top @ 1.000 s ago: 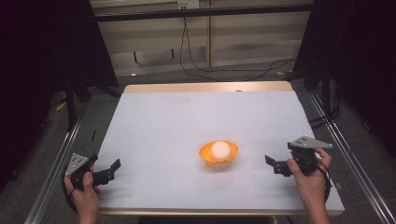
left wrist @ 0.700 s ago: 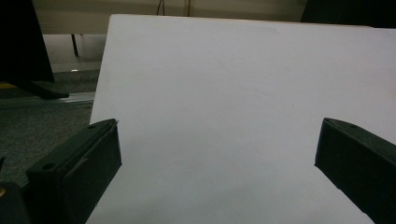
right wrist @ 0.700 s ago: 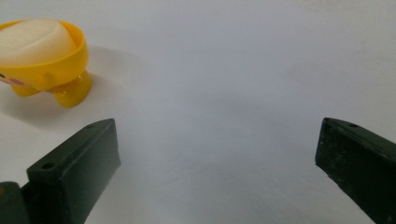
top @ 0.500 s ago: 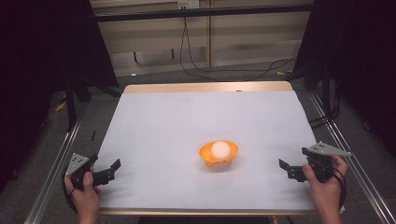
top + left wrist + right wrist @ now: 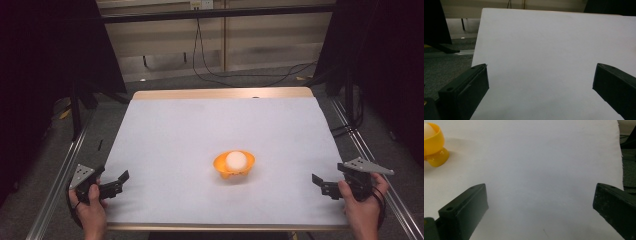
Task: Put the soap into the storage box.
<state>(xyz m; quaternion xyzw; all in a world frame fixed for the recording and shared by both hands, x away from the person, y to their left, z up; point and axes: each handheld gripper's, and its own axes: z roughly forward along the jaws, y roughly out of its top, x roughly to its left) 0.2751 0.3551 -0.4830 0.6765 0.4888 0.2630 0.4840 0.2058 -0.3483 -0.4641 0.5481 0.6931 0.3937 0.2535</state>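
Observation:
An orange bowl [image 5: 234,167] holding a white ball [image 5: 235,160] stands on the white table [image 5: 220,125], a little right of the middle and toward the front. In the right gripper view the orange bowl [image 5: 434,145] sits at the top left with the ball [image 5: 428,131] in it. My left gripper [image 5: 120,181] rests open at the front left corner with nothing between its jaws. My right gripper [image 5: 320,184] is open near the front right edge, well clear of the bowl. The gripper views show the left gripper [image 5: 540,80] and the right gripper [image 5: 540,200] wide open over bare white surface.
The table has a wooden strip [image 5: 222,93] along its far edge and metal rails [image 5: 57,185] down both sides. Black cables [image 5: 235,75] lie on the floor behind it. Dark stands [image 5: 75,100] flank the table at left and right.
My right gripper has drawn back from near the bowl toward the front right edge of the table. The left gripper has stayed put.

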